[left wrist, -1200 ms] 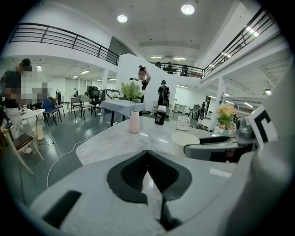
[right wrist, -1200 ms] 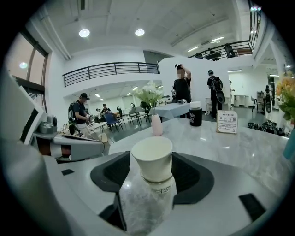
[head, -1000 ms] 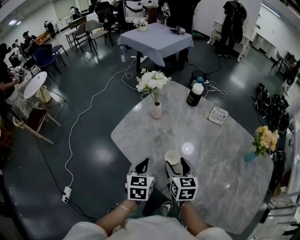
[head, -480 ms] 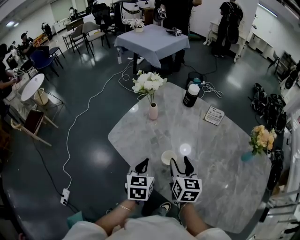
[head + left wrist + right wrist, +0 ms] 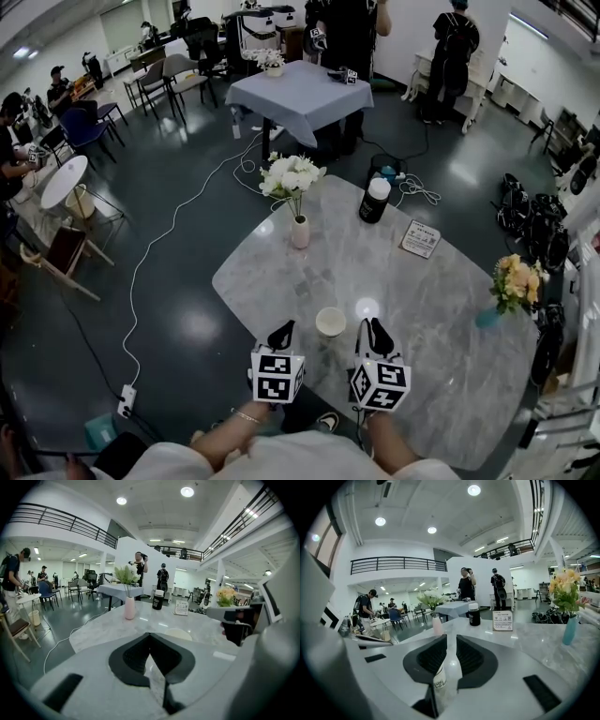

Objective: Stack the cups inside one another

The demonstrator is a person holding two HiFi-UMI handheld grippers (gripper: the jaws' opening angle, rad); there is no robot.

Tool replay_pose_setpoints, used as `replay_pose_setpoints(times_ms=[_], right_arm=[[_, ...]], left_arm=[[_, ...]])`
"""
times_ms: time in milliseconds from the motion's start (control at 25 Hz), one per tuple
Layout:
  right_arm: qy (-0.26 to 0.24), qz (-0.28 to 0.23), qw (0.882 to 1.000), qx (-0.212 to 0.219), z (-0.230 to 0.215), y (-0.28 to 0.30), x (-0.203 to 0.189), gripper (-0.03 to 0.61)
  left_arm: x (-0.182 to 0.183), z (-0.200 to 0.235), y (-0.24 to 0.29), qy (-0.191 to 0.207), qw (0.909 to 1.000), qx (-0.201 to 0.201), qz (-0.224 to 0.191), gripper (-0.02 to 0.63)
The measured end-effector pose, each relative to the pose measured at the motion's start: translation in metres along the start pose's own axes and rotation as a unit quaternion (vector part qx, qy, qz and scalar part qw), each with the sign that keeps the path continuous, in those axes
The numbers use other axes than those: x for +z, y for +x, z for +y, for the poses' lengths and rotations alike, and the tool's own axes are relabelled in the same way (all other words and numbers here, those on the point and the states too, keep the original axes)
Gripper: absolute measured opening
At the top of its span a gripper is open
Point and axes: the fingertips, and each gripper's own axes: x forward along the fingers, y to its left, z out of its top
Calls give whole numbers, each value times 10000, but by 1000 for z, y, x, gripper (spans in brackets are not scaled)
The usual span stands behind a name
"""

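A cream cup stands upright on the marble table near its front edge, between my two grippers and touched by neither. It also peeks over the left gripper's jaws. My left gripper sits just left of the cup, its jaws meeting at the tips with nothing in them. My right gripper hangs to the cup's right, a little above the table. Its jaws are closing; only a narrow slit is left, with nothing between them.
Farther back on the table stand a pink vase of white flowers, a black bottle with a white cap and a small sign card. A teal vase of yellow flowers stands at the right edge. A white cable crosses the floor.
The right gripper had its jaws wide around the cup; it has drawn off to the right and lifted, and its jaws have narrowed. The cup stays on the table. The left gripper kept still.
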Motion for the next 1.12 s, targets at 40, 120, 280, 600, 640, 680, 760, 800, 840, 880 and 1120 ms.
replay_pose_setpoints(times_ms=[40,120,280,600,640,680,760,800,840,880,1120], right_arm=[[11,-1,10000,-36,-4,-2,1,57],[18,20,10000,-85,-12,-6,1,44],[-30,34,10000,-83,-25,-14,1,28],[20,25,9998,174,-43,-29,-6,21],[49,55,9997,227,-44,-32,-9,21],[88,90,9995,283,-44,-35,-11,21],[143,141,9991,369,-44,-40,-15,20],[150,153,9990,390,-44,-43,-15,20],[153,157,9990,395,-43,-46,-16,20],[156,156,9990,386,-44,-49,-17,20],[219,71,9996,151,-49,-65,-12,20]], left_arm=[[1,-2,0,14,10000,-2,-13,-3],[4,-4,0,46,10000,2,-40,-3],[6,-9,-2,88,9999,51,-85,-3],[-3,-10,-18,18,9988,481,-88,-3],[-6,-10,-23,-34,9983,572,-86,-3],[-8,-10,-27,-97,9977,661,-89,-3],[-9,-11,-35,-199,9966,794,-118,-3],[-10,-12,-37,-219,9962,828,-130,-3],[-11,-13,-40,-223,9961,840,-129,-3],[-13,-16,-41,-220,9962,835,-113,-3],[-10,-23,-45,-203,9973,677,-184,-3]])
